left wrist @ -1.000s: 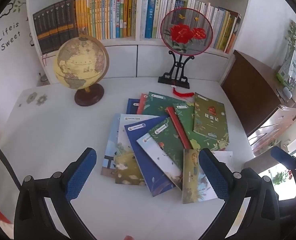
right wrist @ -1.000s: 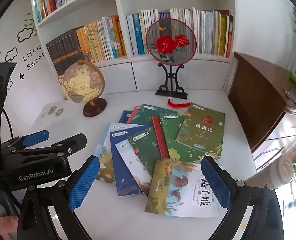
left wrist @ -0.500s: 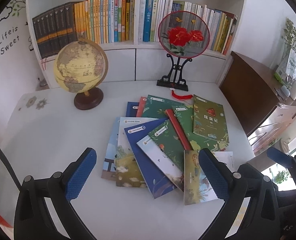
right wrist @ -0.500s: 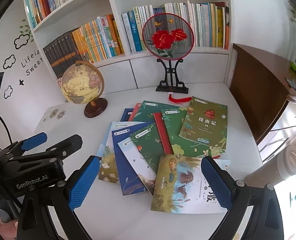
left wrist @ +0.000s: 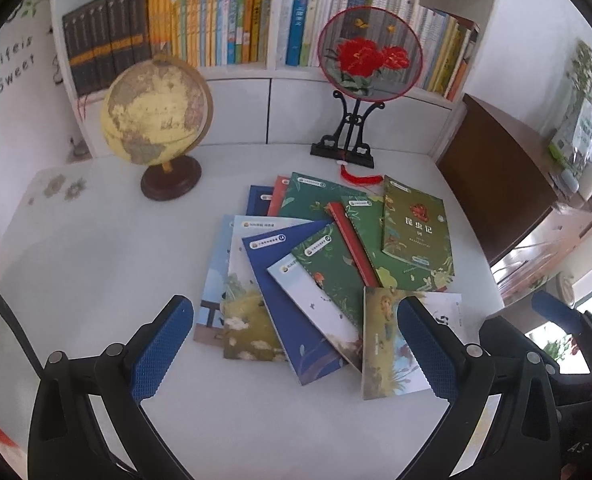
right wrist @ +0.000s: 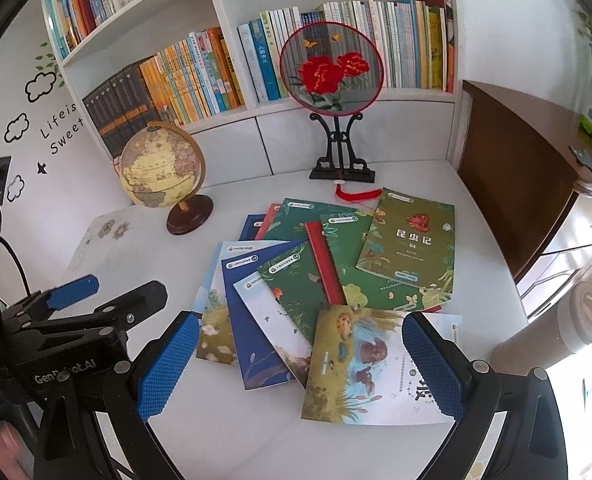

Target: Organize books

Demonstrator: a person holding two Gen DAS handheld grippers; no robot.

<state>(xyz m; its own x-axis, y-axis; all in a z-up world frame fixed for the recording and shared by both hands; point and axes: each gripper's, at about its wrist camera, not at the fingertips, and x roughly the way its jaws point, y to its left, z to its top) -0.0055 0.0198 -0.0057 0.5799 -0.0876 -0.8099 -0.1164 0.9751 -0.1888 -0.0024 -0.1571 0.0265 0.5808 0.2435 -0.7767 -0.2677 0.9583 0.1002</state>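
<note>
While both cameras look down on the same fan of thin books spread loose on the white desk, only the right wrist view shows the left gripper from outside, off to its left above the desk, beside a tan cup at its right. Only the left wrist view shows the potted plant far right. Left gripper and right gripper each hang spread wide and empty, the books just ahead between the blue pads, globe and fan stand beyond.
</note>
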